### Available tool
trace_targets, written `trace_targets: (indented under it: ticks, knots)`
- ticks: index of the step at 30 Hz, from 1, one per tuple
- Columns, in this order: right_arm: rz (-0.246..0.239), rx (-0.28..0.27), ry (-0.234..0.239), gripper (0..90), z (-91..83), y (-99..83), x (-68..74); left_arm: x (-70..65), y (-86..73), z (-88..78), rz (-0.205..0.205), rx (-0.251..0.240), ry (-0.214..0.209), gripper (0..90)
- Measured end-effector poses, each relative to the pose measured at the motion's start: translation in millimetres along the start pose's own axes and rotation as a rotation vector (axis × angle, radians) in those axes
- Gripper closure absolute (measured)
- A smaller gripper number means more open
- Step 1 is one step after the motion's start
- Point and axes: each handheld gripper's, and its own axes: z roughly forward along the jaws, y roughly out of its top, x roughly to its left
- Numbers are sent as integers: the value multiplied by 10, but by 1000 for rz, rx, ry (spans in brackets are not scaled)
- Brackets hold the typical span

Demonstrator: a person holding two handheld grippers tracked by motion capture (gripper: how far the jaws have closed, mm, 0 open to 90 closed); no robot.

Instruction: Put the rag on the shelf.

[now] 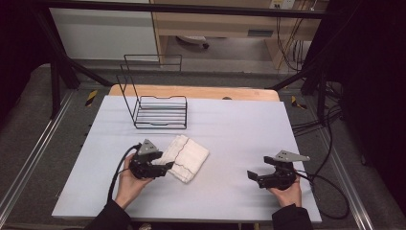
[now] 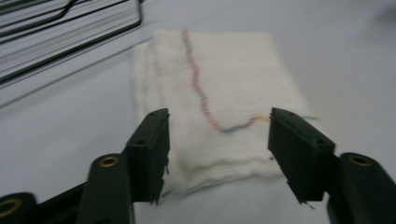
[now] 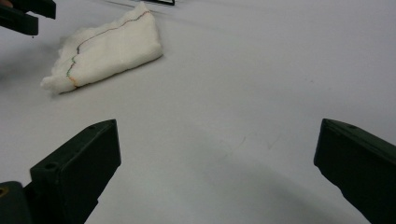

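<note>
A: Left gripper [image 1: 165,167] sits at the near-left edge of the folded white cloth [image 1: 187,157]. Jaws stand apart with the cloth's near edge between them, pads not pressing. Nothing held.

B: Right one?

A: Right gripper [image 1: 253,176] is parked well apart on bare table [image 1: 239,124], jaws wide, nothing in them.

B: Next step, I'd guess: pick up the fold and rack it?

A: Likely. Go low and bite all the layers at that near edge, else it unfolds on the lift.

B: Clearance?

A: Wire rack [image 1: 160,111] stands behind the cloth, near but not touching. Its tall back frame is the snag risk, so come in over the low front rail. The right half of the table is free, and the near edge is close to both hands.
</note>
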Motion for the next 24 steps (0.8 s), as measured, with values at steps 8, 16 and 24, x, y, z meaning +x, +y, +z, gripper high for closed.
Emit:
trace_targets:
  ticks: [8, 16, 24]
  knots:
    - [2, 5, 1, 11, 7, 0, 2, 217, -54, 171, -60, 52, 37, 384]
    - [-1, 0, 0, 10, 1, 1, 1, 151, -52, 277, -38, 86, 14, 488]
    - [-3, 6, 2, 11, 15, 4, 17, 188, -44, 291, -96, 113, -24, 669]
